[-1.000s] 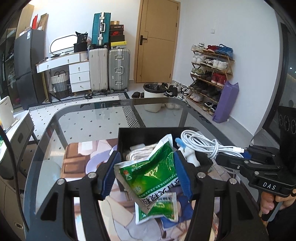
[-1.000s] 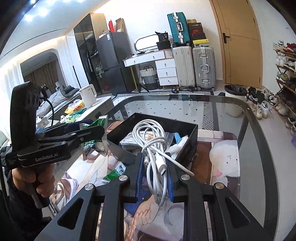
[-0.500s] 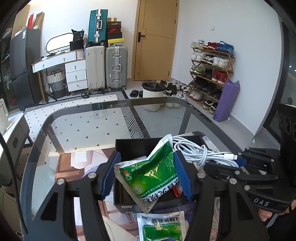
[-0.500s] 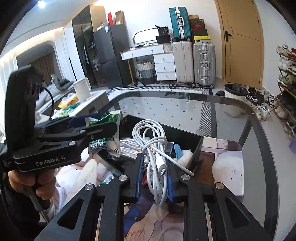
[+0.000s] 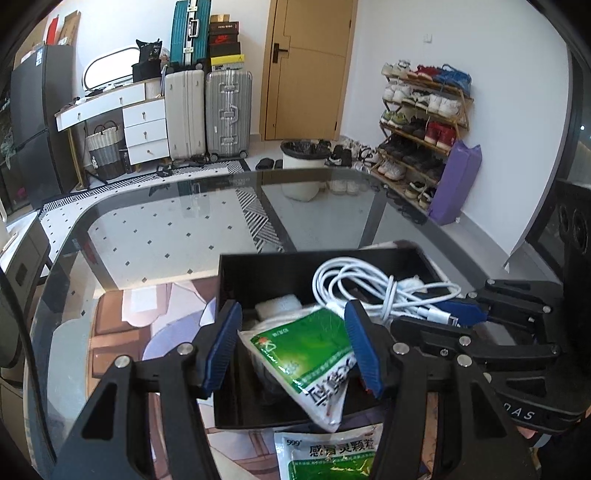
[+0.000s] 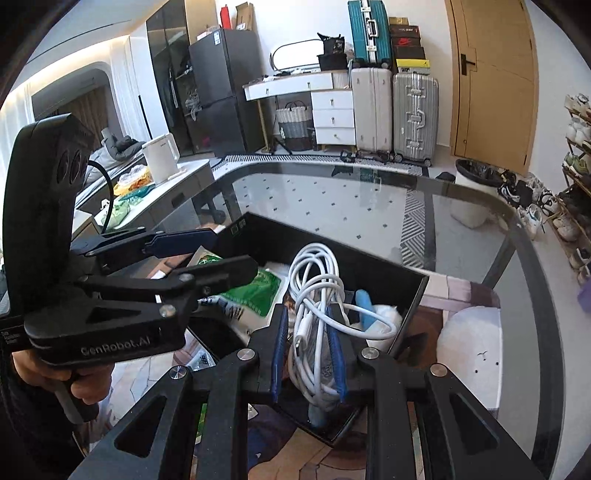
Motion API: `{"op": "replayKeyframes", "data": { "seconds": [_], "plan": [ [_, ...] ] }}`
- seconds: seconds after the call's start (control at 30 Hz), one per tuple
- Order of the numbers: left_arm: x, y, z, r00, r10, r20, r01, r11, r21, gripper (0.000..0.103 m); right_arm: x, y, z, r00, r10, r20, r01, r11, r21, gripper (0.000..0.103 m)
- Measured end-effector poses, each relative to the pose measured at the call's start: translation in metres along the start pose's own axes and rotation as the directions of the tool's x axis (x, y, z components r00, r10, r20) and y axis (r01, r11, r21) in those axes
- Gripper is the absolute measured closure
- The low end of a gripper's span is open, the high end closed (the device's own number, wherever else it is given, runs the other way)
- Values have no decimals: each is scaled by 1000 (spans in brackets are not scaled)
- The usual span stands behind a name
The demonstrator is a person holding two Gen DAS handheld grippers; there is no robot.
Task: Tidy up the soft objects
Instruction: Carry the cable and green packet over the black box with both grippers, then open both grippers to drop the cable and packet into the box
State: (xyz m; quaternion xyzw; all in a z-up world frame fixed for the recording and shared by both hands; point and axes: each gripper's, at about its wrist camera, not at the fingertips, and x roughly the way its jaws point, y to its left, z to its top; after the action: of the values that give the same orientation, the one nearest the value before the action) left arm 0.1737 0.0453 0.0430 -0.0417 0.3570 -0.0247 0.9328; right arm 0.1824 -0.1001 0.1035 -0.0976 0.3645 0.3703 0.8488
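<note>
Landmark: black bin (image 5: 236,280) on the glass tabletop (image 5: 166,229)
Green sachets: 2. One (image 5: 314,354) over the bin, one (image 5: 328,458) flat on the tabletop just in front of the bin
White cable bundles: 1 (image 6: 317,295), over the bin
Tools: 2. Left tool (image 5: 291,347), right tool (image 6: 308,354), both at the bin
Suitcases: 3, far behind the bin. 1 white (image 5: 184,110), 1 silver (image 5: 229,110), 1 teal (image 5: 190,33) on top
Waste baskets: 1 (image 5: 301,170), on the floor beyond the bin
Shoe racks: 1 (image 5: 421,125), right of the bin by the wall
</note>
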Motion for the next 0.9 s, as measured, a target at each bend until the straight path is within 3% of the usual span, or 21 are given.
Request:
{"op": "replayKeyframes", "data": {
  "seconds": [0.4,0.67,0.83,0.9],
  "plan": [
    [-4,-14,-10,999,44,-24,-42,997,57,45,4,-6,2,1000,22,-20,-22,1000,-16,81],
    [-15,-20,-16,999,21,-27,-20,999,48,45,2,-10,-1,1000,23,-19,-24,999,-29,81],
    [-20,-18,-13,1000,22,-5,-21,999,34,45,-6,-4,-5,1000,19,-21,-20,999,-42,69],
    [-24,-18,-14,1000,24,5,-24,999,36,44,-13,-3,-7,1000,24,-14,-25,999,-48,55]
  ]
}}
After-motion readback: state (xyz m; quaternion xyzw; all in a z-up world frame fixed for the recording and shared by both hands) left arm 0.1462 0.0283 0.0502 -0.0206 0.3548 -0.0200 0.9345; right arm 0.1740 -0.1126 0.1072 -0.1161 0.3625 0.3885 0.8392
